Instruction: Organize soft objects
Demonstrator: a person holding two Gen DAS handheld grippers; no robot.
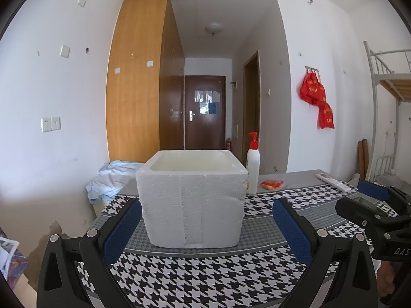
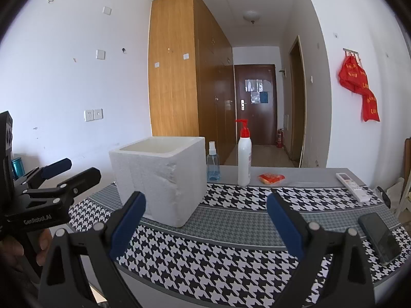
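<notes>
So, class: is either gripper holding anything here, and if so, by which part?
Nothing is held. The left gripper and the right gripper are both open and empty; the foam box stands untouched on the table.

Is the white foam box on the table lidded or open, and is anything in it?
Open: the foam box stands upright with no lid, its inner walls showing. Contents: cannot tell, since neither wrist view looks down to its floor.

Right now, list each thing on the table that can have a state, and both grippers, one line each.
Foam box: upright, open top, no lid; inside not visible.
Pump bottle: upright, pump on.
Spray bottle: upright, cap on, behind the box.
Orange packet: lying flat, looks sealed.
Remote: lying flat.
Phone: lying flat, screen dark.
Left gripper: open, empty.
Right gripper: open, empty.
</notes>
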